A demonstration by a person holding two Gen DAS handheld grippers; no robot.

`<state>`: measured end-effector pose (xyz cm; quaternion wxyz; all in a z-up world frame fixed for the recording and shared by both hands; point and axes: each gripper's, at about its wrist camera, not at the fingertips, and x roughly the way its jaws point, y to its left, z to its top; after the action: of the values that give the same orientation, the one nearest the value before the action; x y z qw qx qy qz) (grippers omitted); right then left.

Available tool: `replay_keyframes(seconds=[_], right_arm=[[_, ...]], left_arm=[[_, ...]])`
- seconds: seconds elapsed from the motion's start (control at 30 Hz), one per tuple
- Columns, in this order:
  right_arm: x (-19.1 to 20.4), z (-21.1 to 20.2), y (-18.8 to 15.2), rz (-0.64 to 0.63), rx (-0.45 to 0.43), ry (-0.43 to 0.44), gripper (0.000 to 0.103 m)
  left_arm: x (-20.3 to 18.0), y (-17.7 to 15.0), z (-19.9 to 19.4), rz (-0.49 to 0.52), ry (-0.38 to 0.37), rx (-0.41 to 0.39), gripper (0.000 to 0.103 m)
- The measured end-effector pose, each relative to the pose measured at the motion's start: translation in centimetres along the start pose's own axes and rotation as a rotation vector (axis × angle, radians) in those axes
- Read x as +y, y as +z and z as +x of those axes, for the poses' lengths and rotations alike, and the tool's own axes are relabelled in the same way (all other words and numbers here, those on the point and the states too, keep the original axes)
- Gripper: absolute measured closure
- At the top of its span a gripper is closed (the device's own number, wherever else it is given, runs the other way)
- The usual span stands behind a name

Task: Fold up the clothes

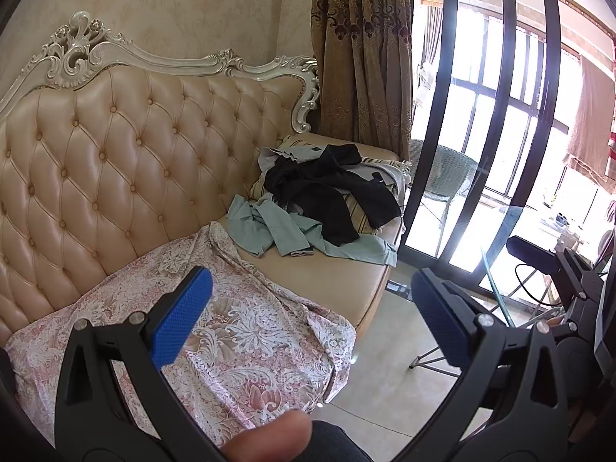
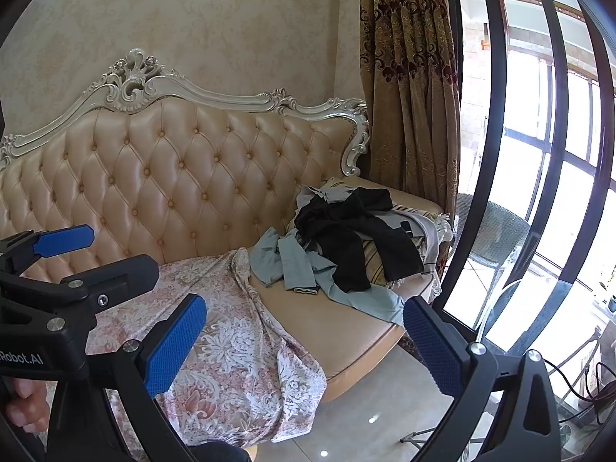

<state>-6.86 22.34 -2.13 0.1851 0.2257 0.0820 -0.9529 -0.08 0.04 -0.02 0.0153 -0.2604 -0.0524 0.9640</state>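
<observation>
Nearest to the viewer, the left gripper (image 1: 312, 321) is held with its jaws spread wide and nothing between them; its blue pads (image 1: 181, 317) hang in the air above the near part of the sofa. The right gripper (image 2: 304, 346) is likewise spread wide and holds nothing. In the right wrist view the left gripper also shows at the left edge, just beside the right one, with a hand (image 2: 25, 408) gripping its handle low down. A thumb (image 1: 269, 437) shows at the bottom edge of the left wrist view.

Below and beyond both grippers lies a floral cloth (image 1: 246, 331), pink and white, spread over the near seat of the sofa (image 1: 115, 161). Its front edge hangs over the seat toward the tiled floor (image 1: 385, 392). Neither gripper touches it.

Further along the seat, past a bare strip of cushion, lies the heap of clothes. A pale green garment (image 1: 269, 227) is crumpled at the near side of the heap, one part trailing to the seat's front edge. A black garment (image 1: 327, 188) is draped over it and over a striped cushion (image 1: 362, 208). Grey cloth (image 1: 269, 158) shows behind the black one. None of these is folded.

Behind the seat rises the tufted, carved backrest. At the far end a patterned curtain (image 1: 358, 57) hangs beside the dark-framed glass door (image 1: 435, 134). A wicker chair (image 1: 446, 173) stands beyond the glass.
</observation>
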Motion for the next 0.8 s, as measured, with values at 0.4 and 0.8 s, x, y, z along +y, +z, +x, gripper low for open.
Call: replay_keyframes(seconds=[0.4, 0.8], right_arm=[[0.04, -0.04, -0.03, -0.001, 0.001, 0.001, 0.0], [-0.05, 0.05, -0.08, -0.004, 0.003, 0.005, 0.0]], left_arm=[[0.04, 0.06, 0.05, -0.002, 0.001, 0.002, 0.0], [-0.02, 0.06, -0.02, -0.002, -0.002, 0.002, 0.0]])
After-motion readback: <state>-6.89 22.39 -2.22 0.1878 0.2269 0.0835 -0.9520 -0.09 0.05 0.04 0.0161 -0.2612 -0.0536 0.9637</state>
